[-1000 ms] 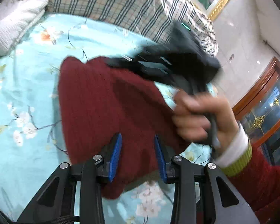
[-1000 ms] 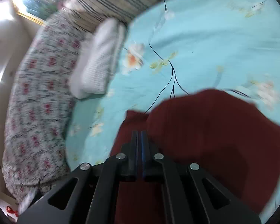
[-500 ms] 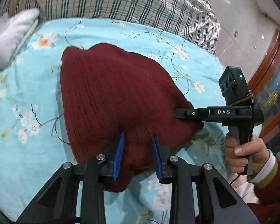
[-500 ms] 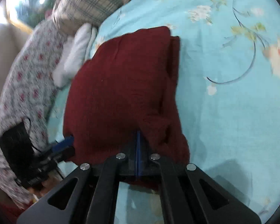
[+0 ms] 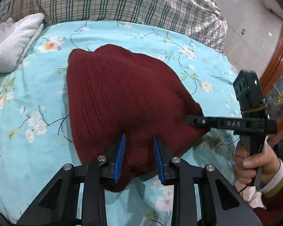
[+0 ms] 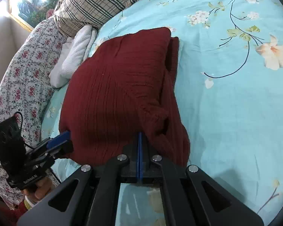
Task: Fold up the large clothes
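Observation:
A dark red ribbed knit sweater [image 5: 122,98] lies folded in a thick bundle on the bed. It also shows in the right wrist view [image 6: 118,86]. My left gripper [image 5: 139,143] is open, its blue pads straddling the sweater's near edge without pinching it. My right gripper [image 6: 140,137] is shut, its pads pressed together at the sweater's near corner; the knit drapes over the tips and hides what they hold. In the left wrist view the right gripper [image 5: 190,121] meets the sweater's right edge.
The bed has a light blue floral sheet [image 5: 28,94]. A white folded towel [image 5: 13,45] and a plaid blanket [image 5: 122,1] lie at the head. A floral quilt [image 6: 18,71] runs along one side. A wooden cabinet [image 5: 277,60] stands beyond the bed.
The right gripper swung across the sweater and came down at its right edge, laying the fold flat. The left gripper stayed open at the near edge.

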### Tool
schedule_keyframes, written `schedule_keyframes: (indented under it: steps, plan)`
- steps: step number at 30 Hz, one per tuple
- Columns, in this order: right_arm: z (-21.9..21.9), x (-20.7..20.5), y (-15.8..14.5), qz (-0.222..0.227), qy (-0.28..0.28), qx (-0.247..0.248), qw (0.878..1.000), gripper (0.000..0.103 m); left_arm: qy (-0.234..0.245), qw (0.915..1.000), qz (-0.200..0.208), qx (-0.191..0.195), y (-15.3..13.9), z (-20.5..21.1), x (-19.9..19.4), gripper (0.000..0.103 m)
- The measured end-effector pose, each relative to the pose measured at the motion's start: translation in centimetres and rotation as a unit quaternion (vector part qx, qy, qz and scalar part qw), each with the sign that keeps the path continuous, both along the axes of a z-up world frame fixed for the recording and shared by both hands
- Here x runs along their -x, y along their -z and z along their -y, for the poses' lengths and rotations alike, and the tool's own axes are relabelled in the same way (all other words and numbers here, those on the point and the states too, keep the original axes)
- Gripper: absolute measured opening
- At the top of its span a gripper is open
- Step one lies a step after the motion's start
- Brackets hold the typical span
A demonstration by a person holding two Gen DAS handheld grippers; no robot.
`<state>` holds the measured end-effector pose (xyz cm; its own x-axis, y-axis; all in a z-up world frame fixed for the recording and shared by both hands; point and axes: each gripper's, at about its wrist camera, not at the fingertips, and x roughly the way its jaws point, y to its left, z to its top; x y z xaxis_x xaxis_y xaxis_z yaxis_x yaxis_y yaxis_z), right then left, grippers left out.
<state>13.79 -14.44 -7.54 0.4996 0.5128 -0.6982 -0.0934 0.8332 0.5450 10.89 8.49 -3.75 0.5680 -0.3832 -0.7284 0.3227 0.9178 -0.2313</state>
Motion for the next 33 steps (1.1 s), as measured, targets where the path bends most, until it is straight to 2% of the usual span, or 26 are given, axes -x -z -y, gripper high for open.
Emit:
schedule_keyframes:
  steps: [3,6,10,13,16,21,33]
  plan:
    - [-0.3,0.8,-1.3,0.005,0.0,0.016,1.0,0.002,-0.031,0.9991,0.003,0.028,-1.8,-1.3,0.9,0.035]
    - [-0.6,1.7,-3.1,0.031,0.004,0.024,0.999,0.003,-0.092,0.9953,0.016,0.024,-3.0,-3.1,1.4,0.058]
    - [-1.7,1.0,-4.1,0.049,-0.006,0.035,0.998,0.003,-0.123,0.9919,-0.027,0.009,-1.5,-4.1,-0.5,0.059]
    - [-2.5,0.2,-2.5,0.023,-0.005,0.074,0.997,0.003,-0.119,0.9915,-0.051,-0.018,0.3,-3.5,-1.5,0.063]
    - [-2.1,0.1,-0.7,0.009,-0.006,0.063,0.998,0.003,-0.117,0.9913,-0.052,-0.029,1.5,-3.2,-1.8,0.072]
    - [-1.7,0.3,-0.8,0.009,-0.009,0.058,0.998,0.003,-0.123,0.9909,-0.051,-0.022,2.3,-3.8,-2.0,0.08]
    - [-1.3,1.7,-1.9,0.012,0.0,0.064,0.998,0.003,-0.141,0.9884,-0.051,-0.026,1.5,-3.9,-1.5,0.081]
